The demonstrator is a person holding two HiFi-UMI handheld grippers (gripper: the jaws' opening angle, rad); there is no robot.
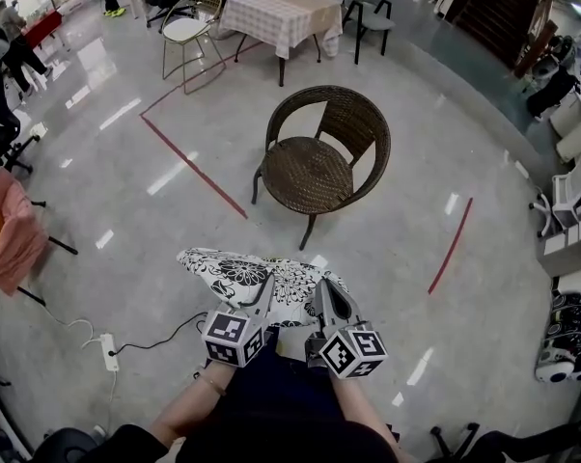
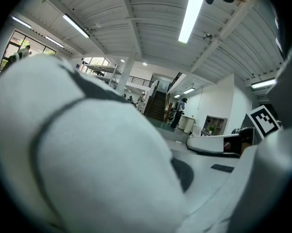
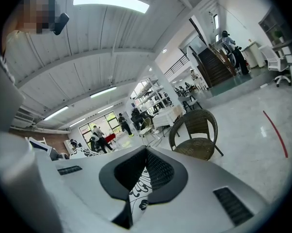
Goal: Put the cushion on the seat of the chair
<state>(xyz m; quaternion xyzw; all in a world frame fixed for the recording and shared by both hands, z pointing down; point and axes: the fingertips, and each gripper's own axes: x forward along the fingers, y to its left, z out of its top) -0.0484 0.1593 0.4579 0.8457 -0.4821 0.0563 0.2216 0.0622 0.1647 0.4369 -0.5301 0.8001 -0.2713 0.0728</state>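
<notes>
The cushion, held in the air short of the chair with its near edge pinched in the closed left hand-held gripper and right hand-held gripper, is judged light, soft and floppy, best gripped at that hem.

Open floor before wicker chair

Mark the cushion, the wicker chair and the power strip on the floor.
cushion [image 1: 223, 270], head view, patterned top face
wicker chair [image 1: 313, 174], head view, middle of seat
power strip [image 1: 108, 352], head view, white body
</notes>
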